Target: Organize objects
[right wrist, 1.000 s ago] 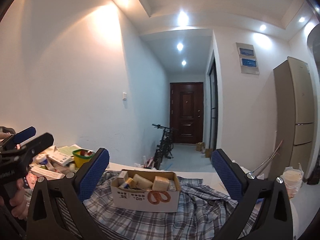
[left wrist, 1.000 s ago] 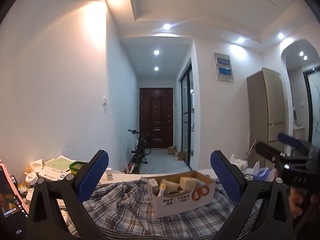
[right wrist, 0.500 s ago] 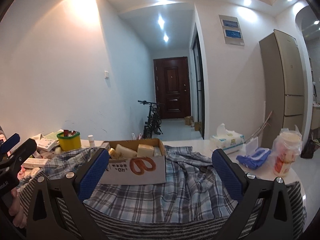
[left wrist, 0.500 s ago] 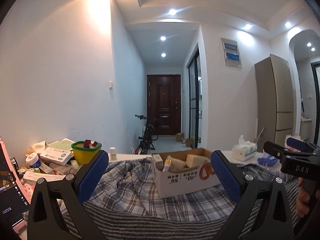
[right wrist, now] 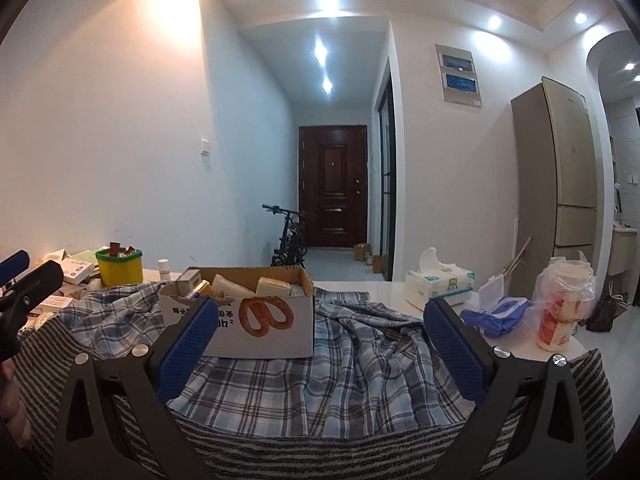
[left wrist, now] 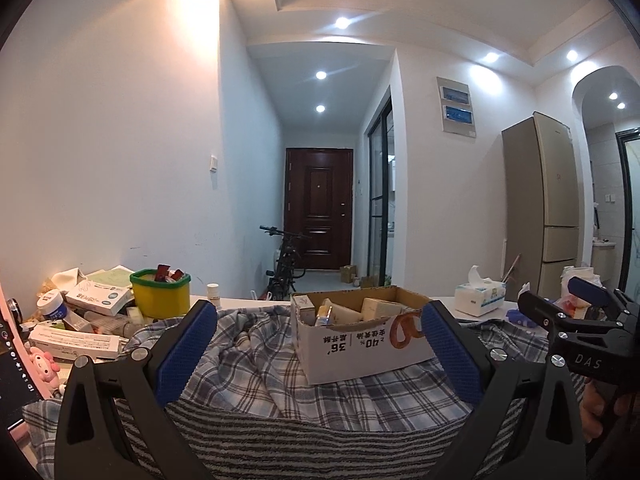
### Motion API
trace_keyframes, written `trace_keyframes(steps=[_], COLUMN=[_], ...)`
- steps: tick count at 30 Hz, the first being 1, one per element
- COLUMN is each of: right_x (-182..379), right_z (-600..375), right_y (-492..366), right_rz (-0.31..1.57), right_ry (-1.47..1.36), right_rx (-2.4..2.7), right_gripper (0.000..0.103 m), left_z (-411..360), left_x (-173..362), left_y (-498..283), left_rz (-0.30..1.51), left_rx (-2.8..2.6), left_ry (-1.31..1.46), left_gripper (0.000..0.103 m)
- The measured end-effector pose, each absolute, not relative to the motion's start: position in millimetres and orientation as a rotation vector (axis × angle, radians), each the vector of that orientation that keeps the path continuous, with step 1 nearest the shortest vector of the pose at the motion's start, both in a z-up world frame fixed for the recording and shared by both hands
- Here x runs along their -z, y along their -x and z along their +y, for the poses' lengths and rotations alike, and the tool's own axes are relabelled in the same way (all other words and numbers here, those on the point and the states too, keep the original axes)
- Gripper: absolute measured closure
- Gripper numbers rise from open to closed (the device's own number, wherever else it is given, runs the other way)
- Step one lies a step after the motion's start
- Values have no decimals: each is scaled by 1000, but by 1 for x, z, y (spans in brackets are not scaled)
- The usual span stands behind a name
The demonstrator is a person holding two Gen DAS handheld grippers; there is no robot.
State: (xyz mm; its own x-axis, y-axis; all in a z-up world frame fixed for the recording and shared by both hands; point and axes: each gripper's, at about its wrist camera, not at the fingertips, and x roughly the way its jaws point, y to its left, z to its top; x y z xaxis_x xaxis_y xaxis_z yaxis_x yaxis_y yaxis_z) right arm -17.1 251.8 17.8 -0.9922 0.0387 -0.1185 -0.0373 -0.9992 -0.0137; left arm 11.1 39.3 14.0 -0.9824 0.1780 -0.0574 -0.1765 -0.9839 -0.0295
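Note:
An open cardboard box [left wrist: 360,340] [right wrist: 256,320] with several small packages inside stands on a blue plaid cloth [left wrist: 256,364] [right wrist: 360,364] over a striped cloth on the table. My left gripper [left wrist: 318,354] is open and empty, held above the near table edge, in front of the box. My right gripper [right wrist: 320,354] is open and empty, to the right of the box. Each gripper shows at the edge of the other's view. A pile of medicine boxes [left wrist: 76,336] and a yellow tub [left wrist: 160,294] [right wrist: 119,266] lie at the left.
A tissue pack [left wrist: 480,298] [right wrist: 438,282], blue gloves with a clear case [right wrist: 498,312] and a bagged cup [right wrist: 564,308] sit at the right. A small white bottle [left wrist: 213,292] stands behind the cloth. A phone [left wrist: 12,364] stands at far left. A hallway with a bicycle lies beyond.
Both grippers have tilted downward and shifted, so more of the table shows. The box now sits nearer mid-frame. Both stay open and empty.

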Motion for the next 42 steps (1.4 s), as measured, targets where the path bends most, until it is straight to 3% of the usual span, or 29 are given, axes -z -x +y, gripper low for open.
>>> trace_keyframes(steps=[6, 14, 30, 42], right_x=[-18, -17, -16, -17], right_z=[248, 262, 258, 258], right_y=[13, 18, 16, 14], right_rz=[-48, 63, 40, 40], right_ry=[153, 198, 197, 196], right_rx=[-3108, -3153, -3183, -3182], right_gripper=[0, 0, 1, 0], left_z=[31, 21, 40, 39], left_x=[-13, -12, -11, -12], left_y=[-1, -6, 3, -1], left_rz=[-102, -172, -43, -60], left_rx=[-2966, -3007, -2999, -3000], left_ry=[158, 130, 200, 164], left_gripper=[0, 0, 0, 0])
